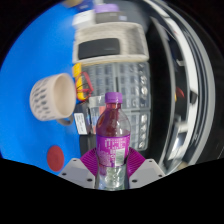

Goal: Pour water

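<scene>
A clear plastic water bottle (112,135) with a purple cap and a pink label stands upright between my fingers. My gripper (112,168) is shut on its lower body, the magenta pads (90,160) pressing on both sides. A white cup (52,97) with a ribbed wall lies tilted on the blue surface (40,60), beyond the fingers to the left, its mouth facing the bottle. The bottle's base is hidden behind the fingers.
Behind the bottle stands a clear lidded plastic bin (118,70) with a beige top. Dark equipment with cables (185,80) fills the right side. A small red object (56,158) sits just left of the fingers.
</scene>
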### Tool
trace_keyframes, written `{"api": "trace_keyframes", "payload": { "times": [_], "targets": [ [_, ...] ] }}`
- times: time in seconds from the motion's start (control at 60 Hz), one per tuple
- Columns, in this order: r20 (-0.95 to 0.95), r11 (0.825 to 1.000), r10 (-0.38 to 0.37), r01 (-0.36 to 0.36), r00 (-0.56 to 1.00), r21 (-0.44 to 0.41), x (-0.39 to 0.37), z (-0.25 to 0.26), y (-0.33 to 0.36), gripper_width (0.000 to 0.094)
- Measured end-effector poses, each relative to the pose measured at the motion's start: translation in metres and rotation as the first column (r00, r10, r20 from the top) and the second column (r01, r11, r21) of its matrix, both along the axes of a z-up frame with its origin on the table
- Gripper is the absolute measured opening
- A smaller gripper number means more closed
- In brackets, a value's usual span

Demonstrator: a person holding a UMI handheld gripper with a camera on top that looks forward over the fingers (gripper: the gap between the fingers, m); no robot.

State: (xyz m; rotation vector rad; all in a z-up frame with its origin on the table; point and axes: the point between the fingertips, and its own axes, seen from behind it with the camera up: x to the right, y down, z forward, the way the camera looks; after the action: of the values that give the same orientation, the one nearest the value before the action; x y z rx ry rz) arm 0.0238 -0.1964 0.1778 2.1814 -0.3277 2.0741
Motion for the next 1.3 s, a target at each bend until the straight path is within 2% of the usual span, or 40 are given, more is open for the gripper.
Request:
{"api": "trace_keyframes", "payload": {
  "times": [0.033,0.067,0.1,0.133,0.15,0.183,0.25,0.283,0.3,0.333,0.383,0.433,0.467,0.5,0.55,0.6,0.65,0.7,0.717,0.75,0.767,0.833,0.9,0.933,0.95,0.967,1.083,1.117,1.133,1.183,1.233,1.3],
  "targets": [
    [0.010,0.992,-0.010,0.008,1.000,0.122,-0.002,0.001,-0.005,0.0339],
    [0.024,0.970,-0.018,0.012,1.000,0.245,-0.002,0.002,-0.008,0.0340],
    [0.039,0.932,-0.030,0.013,0.999,0.363,-0.003,0.003,-0.011,0.0339],
    [0.074,0.881,-0.063,0.021,0.995,0.473,-0.002,-0.001,-0.007,0.0340],
    [0.081,0.848,-0.069,0.016,0.994,0.530,-0.002,0.000,-0.008,0.0340],
    [0.081,0.767,-0.058,-0.007,0.995,0.642,-0.003,0.004,-0.019,0.0338],
    [0.074,0.586,-0.078,-0.015,0.994,0.810,0.000,0.000,-0.028,0.0339],
    [0.066,0.495,-0.081,-0.017,0.995,0.869,0.003,-0.004,-0.032,0.0339],
    [0.076,0.456,-0.118,-0.014,0.990,0.890,0.004,-0.011,-0.019,0.0339],
    [0.057,0.369,-0.086,-0.022,0.995,0.929,0.007,-0.013,-0.038,0.0340],
    [0.055,0.262,-0.079,-0.033,0.995,0.964,0.012,-0.017,-0.046,0.0339],
    [0.053,0.177,-0.061,-0.042,0.997,0.983,0.016,-0.022,-0.052,0.0340],
    [0.067,0.135,-0.077,-0.056,0.995,0.989,0.018,-0.027,-0.048,0.0340],
    [0.071,0.099,-0.070,-0.064,0.995,0.993,0.020,-0.031,-0.051,0.0341],
    [0.079,0.054,-0.061,-0.076,0.995,0.996,0.024,-0.036,-0.052,0.0341],
    [0.094,0.022,-0.065,-0.093,0.993,0.995,0.027,-0.039,-0.046,0.0341],
    [0.103,0.014,-0.049,-0.103,0.993,0.995,0.029,-0.044,-0.043,0.0340],
    [0.095,0.022,-0.048,-0.094,0.994,0.995,0.029,-0.056,-0.040,0.0340],
    [0.089,0.026,-0.052,-0.087,0.995,0.996,0.028,-0.061,-0.038,0.0384],
    [0.137,0.043,-0.044,-0.135,0.990,0.990,0.030,-0.057,-0.037,0.0350],
    [0.134,0.054,-0.043,-0.132,0.990,0.990,0.029,-0.060,-0.037,0.0350],
    [0.156,0.075,-0.039,-0.153,0.987,0.985,0.027,-0.059,-0.035,0.0349],
    [0.169,0.076,-0.042,-0.165,0.985,0.983,0.022,-0.058,-0.035,0.0349],
    [0.168,0.071,-0.042,-0.165,0.985,0.984,0.021,-0.058,-0.034,0.0359],
    [0.167,0.067,-0.042,-0.164,0.985,0.984,0.020,-0.058,-0.034,0.0426],
    [0.169,0.065,-0.043,-0.166,0.985,0.984,0.021,-0.058,-0.035,0.0396],
    [0.158,0.067,-0.046,-0.155,0.986,0.986,0.018,-0.058,-0.034,0.0494],
    [0.142,0.063,-0.050,-0.139,0.989,0.988,0.017,-0.062,-0.035,0.0535],
    [0.134,0.058,-0.053,-0.131,0.990,0.990,0.016,-0.063,-0.034,0.0613],
    [0.119,0.045,-0.064,-0.116,0.991,0.992,0.010,-0.067,-0.033,0.0722],
    [0.118,0.046,-0.079,-0.115,0.990,0.992,0.001,-0.068,-0.032,0.0880],
    [0.114,0.059,-0.103,-0.108,0.988,0.992,-0.014,-0.070,-0.032,0.0865]
  ]
}}
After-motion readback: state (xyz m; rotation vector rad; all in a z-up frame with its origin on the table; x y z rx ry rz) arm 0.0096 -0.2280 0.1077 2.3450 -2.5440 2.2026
